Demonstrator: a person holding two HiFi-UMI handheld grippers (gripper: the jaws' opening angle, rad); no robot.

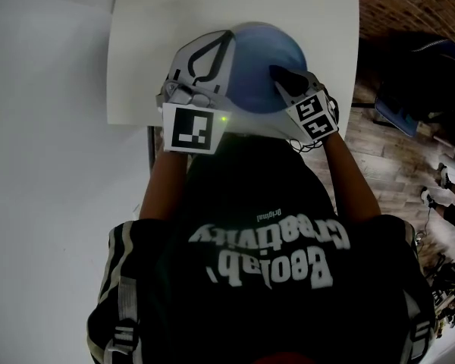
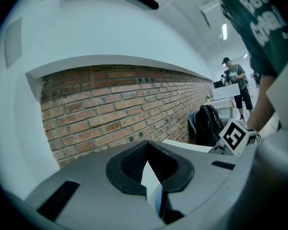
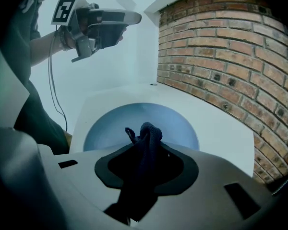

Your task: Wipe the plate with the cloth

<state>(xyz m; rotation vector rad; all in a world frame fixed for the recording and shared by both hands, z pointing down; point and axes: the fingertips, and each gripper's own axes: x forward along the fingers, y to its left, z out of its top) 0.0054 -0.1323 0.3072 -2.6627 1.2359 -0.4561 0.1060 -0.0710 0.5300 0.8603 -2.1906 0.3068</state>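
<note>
White table (image 1: 311,21) from above, plain white to its left, wood floor (image 1: 379,150) to its right. At left, left gripper (image 1: 224,38) over the left edge of the blue plate (image 1: 262,67), jaws drawn to a point. Its own view aimed level at a brick wall (image 2: 120,104): jaws all but together, only a thin pale sliver in the slit, cannot tell of what. Seen only from there: a backpack (image 2: 206,123), a person (image 2: 235,78) far off, the marker cube (image 2: 236,135) of the other tool. In the middle, plate flat on the table, between both tools. At right, right gripper (image 1: 292,86) clamped on a dark cloth (image 1: 280,74) at the plate's right rim. From the right gripper view alone: left gripper held high above the table with nothing hanging from it, cloth bunched upright between the jaws over the plate's near part. Contact between cloth and plate not clear.
</note>
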